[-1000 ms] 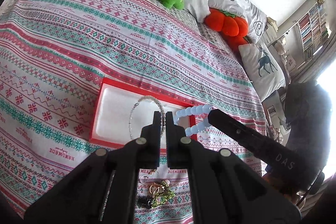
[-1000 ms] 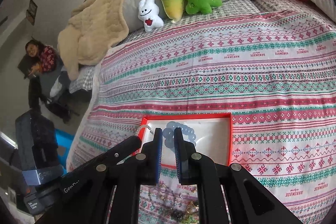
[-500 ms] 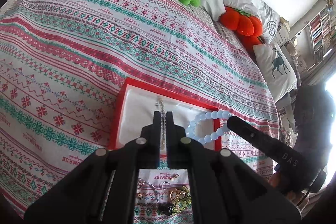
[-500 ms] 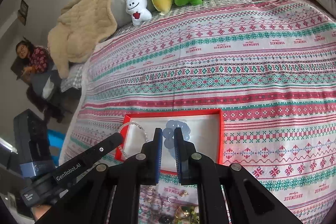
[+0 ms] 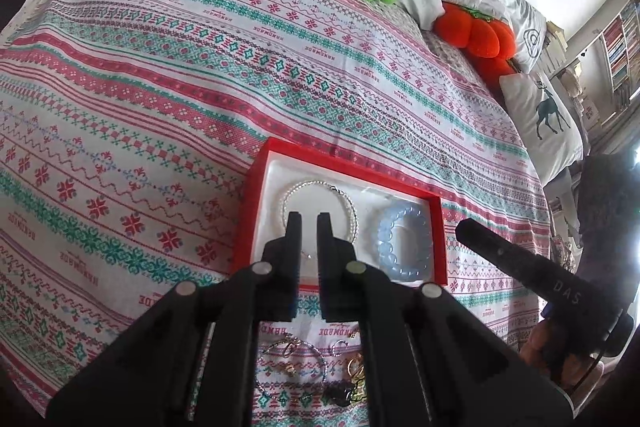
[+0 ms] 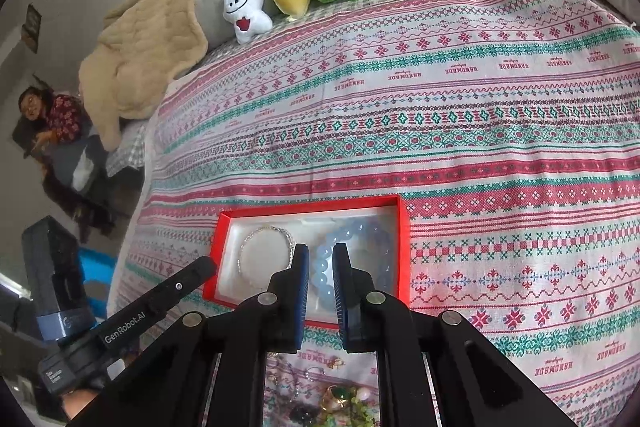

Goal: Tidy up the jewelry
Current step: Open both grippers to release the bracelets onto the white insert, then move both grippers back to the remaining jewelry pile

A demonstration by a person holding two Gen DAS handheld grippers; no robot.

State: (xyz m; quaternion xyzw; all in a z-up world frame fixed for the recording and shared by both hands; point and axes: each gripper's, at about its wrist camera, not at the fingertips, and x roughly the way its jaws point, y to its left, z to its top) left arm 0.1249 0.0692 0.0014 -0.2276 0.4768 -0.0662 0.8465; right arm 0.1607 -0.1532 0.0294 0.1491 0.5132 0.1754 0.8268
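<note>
Our left tongs have just been opening: jaws slightly parted, nothing between them, poised above the silver chain bracelet. Our right tongs have likewise just parted, empty, over the pale blue bead bracelet. Both bracelets lie flat, side by side and apart, on the white lining of the red tray. Near us on the patterned bedspread, a small heap of loose jewelry sits outside the tray.
</note>
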